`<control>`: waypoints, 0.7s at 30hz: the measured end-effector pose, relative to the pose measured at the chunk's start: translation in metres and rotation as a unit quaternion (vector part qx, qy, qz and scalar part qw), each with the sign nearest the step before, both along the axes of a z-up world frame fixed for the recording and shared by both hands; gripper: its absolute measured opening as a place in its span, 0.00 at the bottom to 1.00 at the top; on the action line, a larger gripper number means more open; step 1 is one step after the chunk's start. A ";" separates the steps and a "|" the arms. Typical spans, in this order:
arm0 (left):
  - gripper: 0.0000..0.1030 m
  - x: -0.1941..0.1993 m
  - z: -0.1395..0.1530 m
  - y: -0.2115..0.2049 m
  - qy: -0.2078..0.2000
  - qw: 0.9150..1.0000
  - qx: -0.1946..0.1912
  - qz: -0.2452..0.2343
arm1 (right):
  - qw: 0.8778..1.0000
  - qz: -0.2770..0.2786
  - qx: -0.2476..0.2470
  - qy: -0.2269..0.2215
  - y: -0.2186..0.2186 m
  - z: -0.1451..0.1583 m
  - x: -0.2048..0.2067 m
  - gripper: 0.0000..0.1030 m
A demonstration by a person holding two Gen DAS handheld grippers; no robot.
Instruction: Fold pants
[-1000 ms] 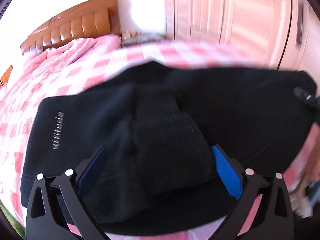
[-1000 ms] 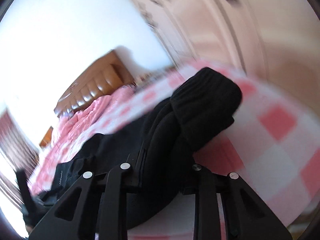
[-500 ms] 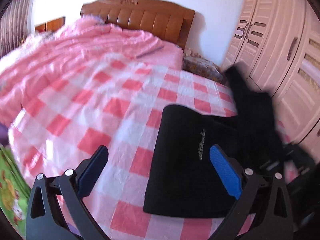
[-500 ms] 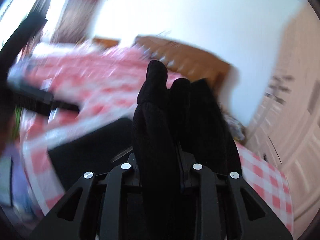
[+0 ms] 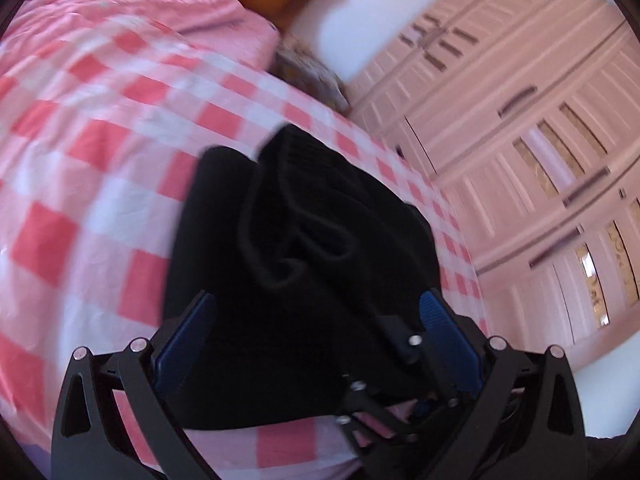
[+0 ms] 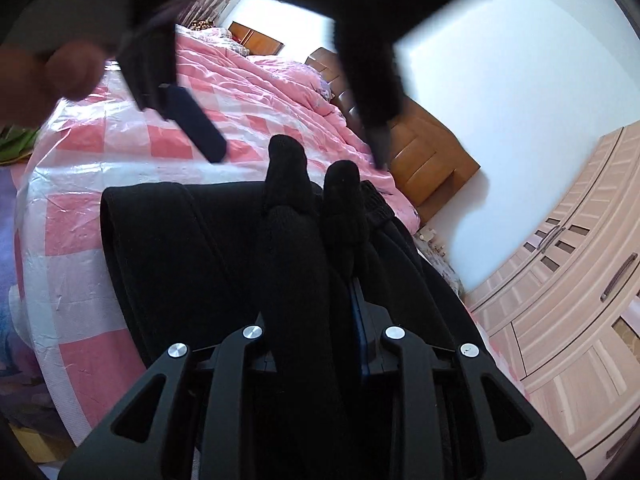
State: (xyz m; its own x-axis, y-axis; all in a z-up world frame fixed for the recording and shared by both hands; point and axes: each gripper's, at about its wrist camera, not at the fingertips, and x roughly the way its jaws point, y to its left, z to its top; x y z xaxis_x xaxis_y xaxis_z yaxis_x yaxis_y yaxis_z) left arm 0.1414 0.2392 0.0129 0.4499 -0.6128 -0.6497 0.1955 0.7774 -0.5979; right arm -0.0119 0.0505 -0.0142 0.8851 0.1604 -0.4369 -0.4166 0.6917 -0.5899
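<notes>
My right gripper (image 6: pixel 320 320) clamps the ribbed cuffs of the pants (image 5: pixel 304 248), folded on the bed (image 5: pixel 80 152). Left gripper (image 5: pixel 316 336) hovers wide, empty. Fabric: soft, thick, limp; grip at cuffs.

My matt black plastic tongs (image 6: pixel 316 280) pinch soft, ribbed knit pants (image 6: pixel 200 248) over a glossy, crinkled checked bedcover (image 6: pixel 80 168) and polished wooden headboard (image 6: pixel 424 148).
</notes>
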 end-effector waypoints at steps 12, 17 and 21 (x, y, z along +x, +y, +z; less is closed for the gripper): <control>0.42 0.059 -0.021 -0.057 0.098 0.988 0.121 -0.015 | 0.999 0.029 0.001 -0.014 -0.036 0.019 -0.032 0.28; 0.35 0.042 -0.017 -0.044 0.070 0.994 0.085 -0.008 | 0.987 -0.027 0.157 0.018 -0.144 0.044 -0.051 0.95; 0.32 0.033 0.004 -0.052 0.047 0.995 0.086 0.008 | 0.972 -0.076 0.207 0.084 -0.196 0.025 -0.059 0.96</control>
